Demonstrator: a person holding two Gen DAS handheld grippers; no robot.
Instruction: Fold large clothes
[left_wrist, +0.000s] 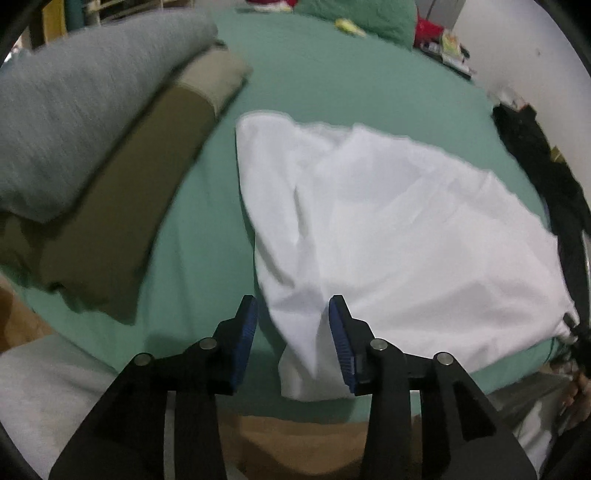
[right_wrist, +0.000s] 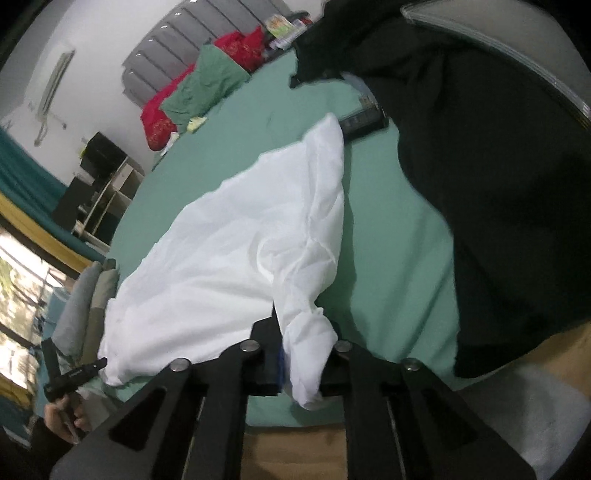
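Now your right gripper (right_wrist: 301, 369) clamps the white shirt (right_wrist: 229, 251); left gripper (left_wrist: 293, 332) stands apart around its corner, so close it, then fold.

The green bed sheet (left_wrist: 325, 74) lies bare beyond the white garment (left_wrist: 388, 221), open up to the green pillow (left_wrist: 369, 18). A bare strip also runs between the garment and the stack of folded clothes (left_wrist: 92, 147) on the left. On the right, a narrower green lane (right_wrist: 388, 221) separates the garment from a heap of black clothing (right_wrist: 498, 184). A dark flat object (right_wrist: 362, 123), perhaps a remote, sits at that lane's far end, near the garment's corner.
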